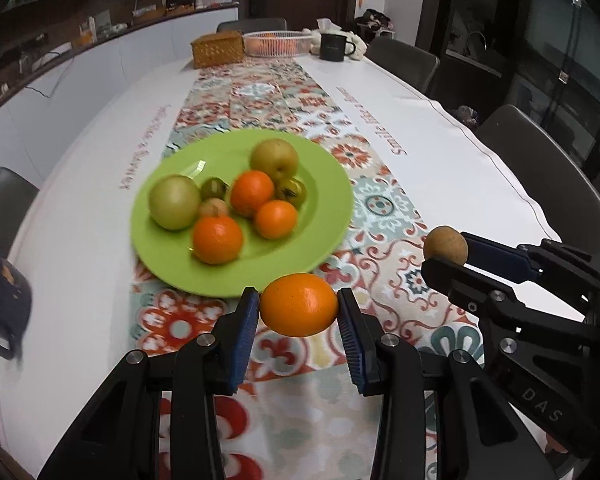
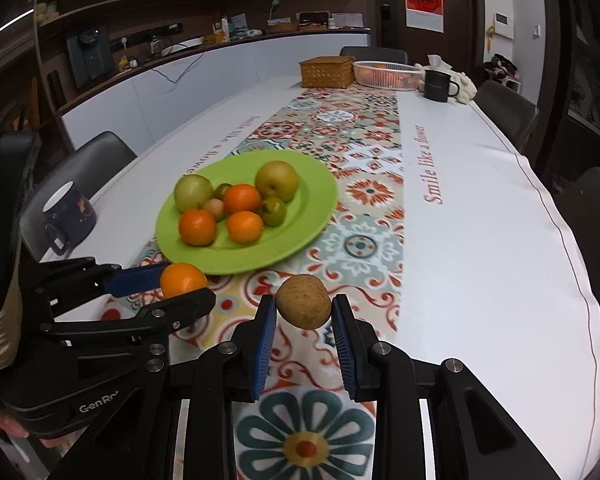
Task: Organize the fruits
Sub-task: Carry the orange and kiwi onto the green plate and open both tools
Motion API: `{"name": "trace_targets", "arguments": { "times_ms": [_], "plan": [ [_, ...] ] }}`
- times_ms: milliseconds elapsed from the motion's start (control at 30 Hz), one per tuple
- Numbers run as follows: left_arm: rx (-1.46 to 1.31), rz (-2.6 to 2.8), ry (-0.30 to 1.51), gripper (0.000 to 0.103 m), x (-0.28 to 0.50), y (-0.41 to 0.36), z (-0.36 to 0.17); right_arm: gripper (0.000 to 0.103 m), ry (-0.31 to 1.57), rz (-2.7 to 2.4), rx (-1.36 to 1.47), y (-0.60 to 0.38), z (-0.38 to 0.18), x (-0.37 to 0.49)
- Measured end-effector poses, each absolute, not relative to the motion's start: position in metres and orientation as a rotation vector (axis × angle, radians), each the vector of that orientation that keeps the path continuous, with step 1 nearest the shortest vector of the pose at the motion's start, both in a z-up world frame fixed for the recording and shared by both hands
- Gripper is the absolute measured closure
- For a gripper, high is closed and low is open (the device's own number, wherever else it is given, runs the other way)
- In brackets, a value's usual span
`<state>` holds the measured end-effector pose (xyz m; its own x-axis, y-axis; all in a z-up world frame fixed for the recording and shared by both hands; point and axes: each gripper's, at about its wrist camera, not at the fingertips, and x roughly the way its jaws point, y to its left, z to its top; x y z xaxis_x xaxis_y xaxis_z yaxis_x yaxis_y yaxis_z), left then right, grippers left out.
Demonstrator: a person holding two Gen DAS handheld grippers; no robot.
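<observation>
The long worktop (image 2: pixel 480 240) carries a patterned runner (image 2: pixel 364 216), and on that a green plate (image 2: pixel 316 196) holding two pears, three oranges and some smaller fruit. Just in front of the plate's near rim, the left gripper (image 1: pixel 298 308) has its jaws pinching an orange (image 1: pixel 299 304), and beside it the right gripper (image 2: pixel 304 308) pinches a brown kiwi (image 2: pixel 303 301), both held above the runner.

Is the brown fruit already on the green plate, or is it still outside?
Outside. The brown fruit is clamped between the right gripper pads, in the air short of the green plate.
</observation>
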<state>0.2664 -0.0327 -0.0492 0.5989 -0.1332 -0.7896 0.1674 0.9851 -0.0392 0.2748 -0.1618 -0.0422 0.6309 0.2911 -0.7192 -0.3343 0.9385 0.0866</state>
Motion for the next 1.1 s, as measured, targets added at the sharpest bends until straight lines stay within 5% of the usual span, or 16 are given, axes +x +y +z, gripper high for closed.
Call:
{"name": "trace_targets", "arguments": {
  "times_ms": [1100],
  "plan": [
    [0.128,-0.167,0.869,0.059,0.391,0.018,-0.04,0.073,0.837,0.364,-0.097,-0.096,-0.035,0.387]
  ]
}}
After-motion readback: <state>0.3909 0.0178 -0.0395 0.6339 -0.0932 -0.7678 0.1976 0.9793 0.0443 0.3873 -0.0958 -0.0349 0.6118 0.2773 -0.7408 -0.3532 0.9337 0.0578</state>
